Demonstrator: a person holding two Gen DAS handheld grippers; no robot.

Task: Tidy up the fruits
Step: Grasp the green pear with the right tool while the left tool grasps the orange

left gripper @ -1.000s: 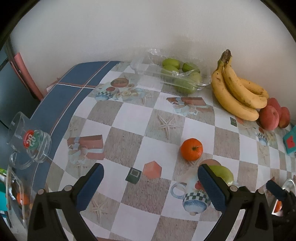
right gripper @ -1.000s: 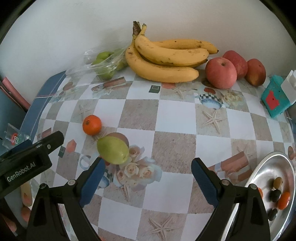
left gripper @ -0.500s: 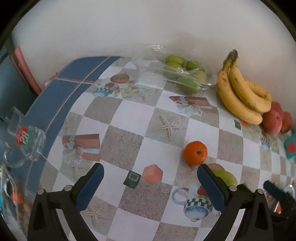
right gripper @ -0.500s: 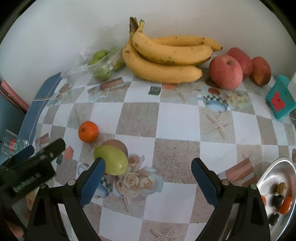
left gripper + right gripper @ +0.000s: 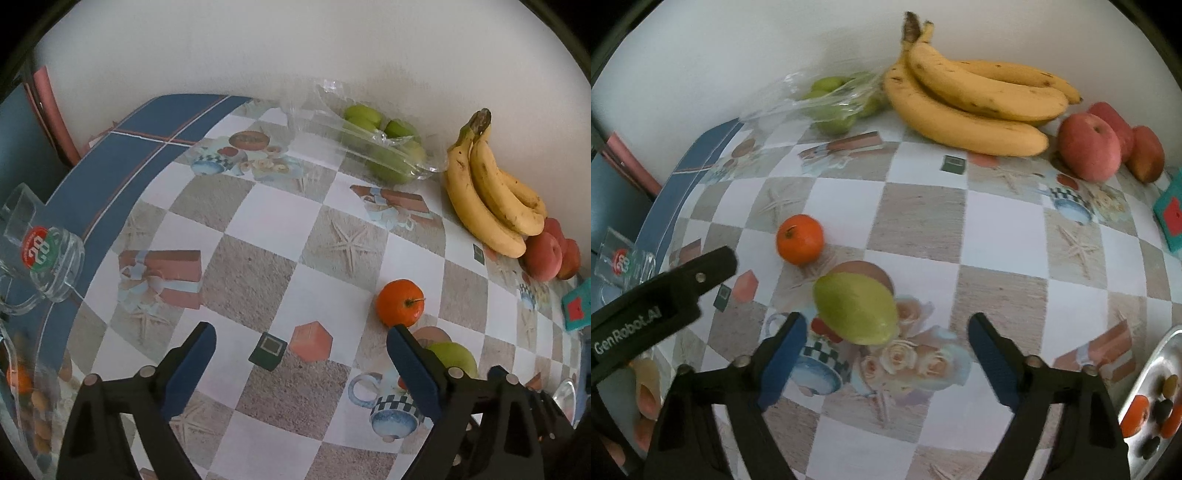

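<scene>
A green pear (image 5: 855,308) lies on the checked tablecloth, just ahead of and between the fingers of my right gripper (image 5: 886,321). Those jaws are closing, and the pads stand clear of the pear. A tangerine (image 5: 799,239) sits just beyond it to the left. My left gripper (image 5: 299,334) hovers over bare cloth, its jaws closing with nothing between them. The tangerine (image 5: 400,302) and the pear (image 5: 452,356) lie by its right finger. Bananas (image 5: 971,99), red apples (image 5: 1089,147) and a clear bag of green fruit (image 5: 834,107) line the wall.
A glass mug (image 5: 48,254) stands at the table's left edge. A teal box (image 5: 1171,214) sits at the right. A metal tray (image 5: 1160,347) holding small fruits is at the front right. The left gripper's black housing (image 5: 646,314) reaches in beside the pear.
My right gripper has moved down toward the pear, which now sits between its fingers. Both grippers' fingers have drawn slightly closer together. The left view has tilted a little.
</scene>
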